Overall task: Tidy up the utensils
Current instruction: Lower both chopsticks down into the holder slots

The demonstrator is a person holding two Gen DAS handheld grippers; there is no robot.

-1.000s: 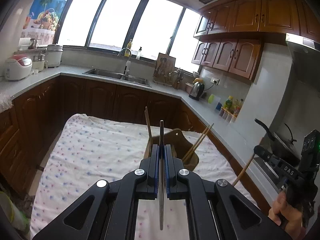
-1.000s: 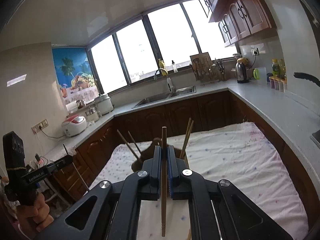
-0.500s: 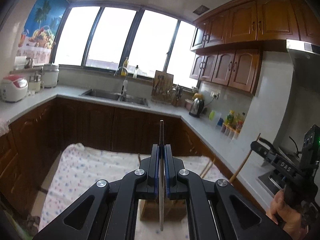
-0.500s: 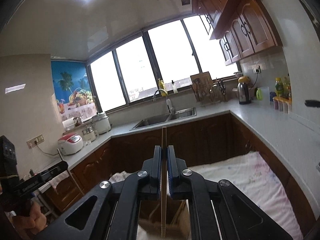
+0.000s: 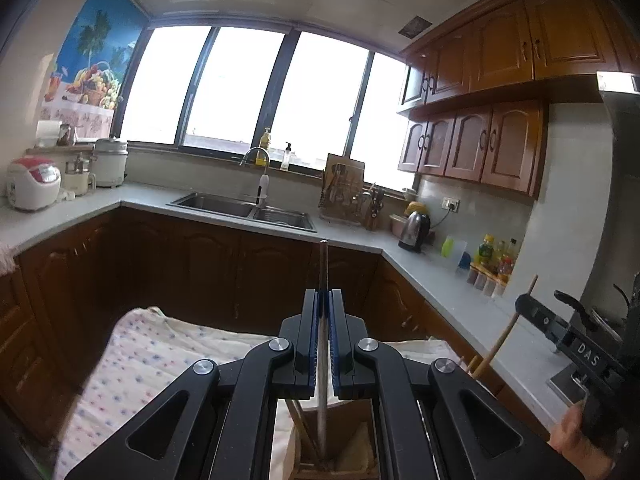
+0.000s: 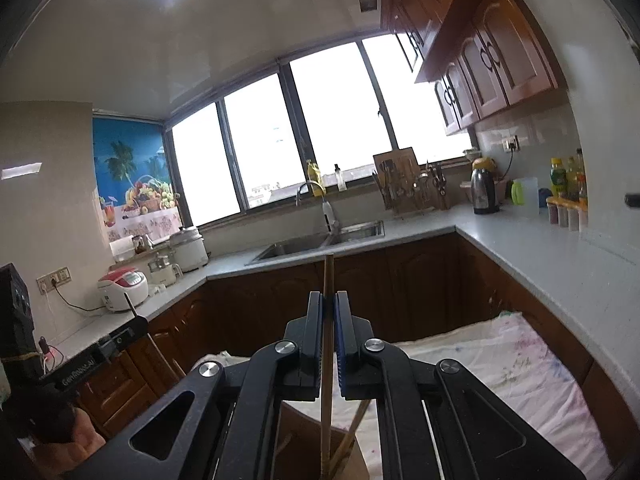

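Observation:
My left gripper (image 5: 323,300) is shut on a dark metal chopstick (image 5: 322,268) that stands upright, its lower end inside the wooden utensil holder (image 5: 360,436) below. My right gripper (image 6: 327,302) is shut on a wooden chopstick (image 6: 328,276), also upright, its lower end in the same holder (image 6: 304,436). Other wooden chopsticks (image 6: 352,428) lean in the holder. The right gripper with its chopstick shows at the right of the left wrist view (image 5: 520,308). The left gripper shows at the left of the right wrist view (image 6: 132,328).
The holder stands on a table with a flowered white cloth (image 5: 152,356). Dark wooden cabinets and a grey counter (image 5: 420,276) wrap around, with a sink (image 5: 244,206), kettle (image 5: 416,226), rice cooker (image 5: 32,188) and bottles (image 6: 568,188).
Both grippers have moved forward over the holder and tilted up. The holder has slid from the middle of each view to under the fingers. Both chopsticks now reach down into it.

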